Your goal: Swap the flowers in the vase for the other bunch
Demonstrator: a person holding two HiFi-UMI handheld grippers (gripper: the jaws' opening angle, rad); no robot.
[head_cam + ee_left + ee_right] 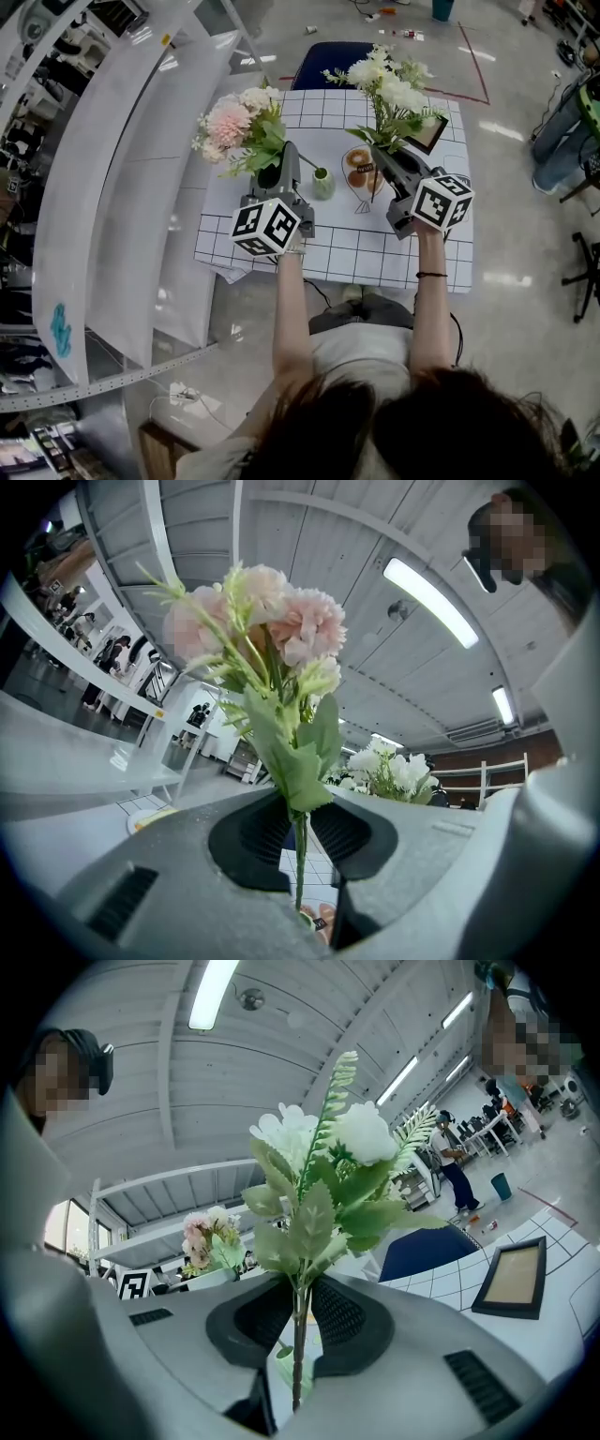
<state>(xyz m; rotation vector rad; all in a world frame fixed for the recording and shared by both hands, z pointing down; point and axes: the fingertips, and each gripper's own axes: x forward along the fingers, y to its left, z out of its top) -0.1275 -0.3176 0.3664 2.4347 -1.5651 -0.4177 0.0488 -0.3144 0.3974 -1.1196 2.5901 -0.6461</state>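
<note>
Fingers [258,834] of left gripper [284,159] clamped on pink bunch [232,124] stem, 10 o'clock from vase [322,183]; right gripper [386,159] likewise on white bunch [389,89], 2 o'clock. Mid-swap, seemingly; vase apparently empty. Next: steer replacement stem down into narrow neck.

Bright, even light all round, falling from ceiling strip lights [431,602]; another tube [211,993] glows at eleven o'clock in the right gripper view. The polished floor [506,131] throws white glare at two o'clock in the head view. Both gripper views bend hard at the rim and go black in the corners. The pink flowers [272,621] look soft, the white flowers [366,1133] nearly bleached.
</note>
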